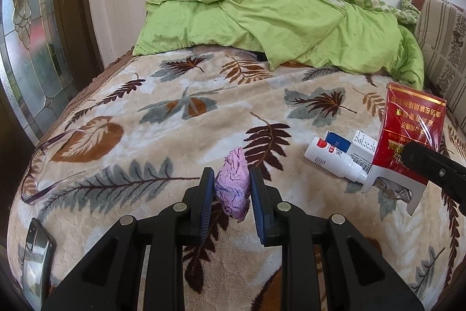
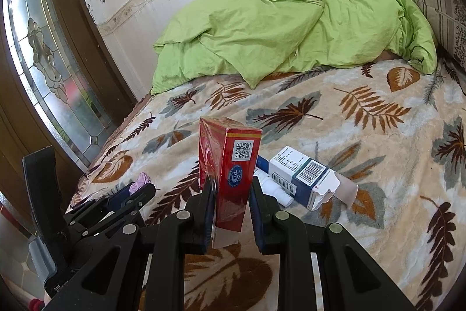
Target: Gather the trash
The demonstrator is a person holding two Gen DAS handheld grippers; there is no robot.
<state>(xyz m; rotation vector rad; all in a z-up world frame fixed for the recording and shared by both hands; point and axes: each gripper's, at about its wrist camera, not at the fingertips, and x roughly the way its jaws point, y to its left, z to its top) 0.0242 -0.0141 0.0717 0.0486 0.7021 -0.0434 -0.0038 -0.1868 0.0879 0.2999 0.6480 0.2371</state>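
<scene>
The leaf-print blanket bears an open white medicine box, its inside hidden, beside a white spray bottle. The right gripper pinches an upright red cigarette pack; the left gripper clamps crumpled purple paper

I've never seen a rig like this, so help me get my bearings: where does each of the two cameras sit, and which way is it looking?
Left wrist view: sits on the left gripper, looking down its fingers across the bed blanket; its jaws hold a crumpled purple paper, and the right gripper's finger shows at the right edge.
Right wrist view: sits on the right gripper, facing the same way; its jaws clamp a red box, and the left gripper shows at lower left.
Shared: red box, purple paper, white carton, green quilt, glass door.
</scene>
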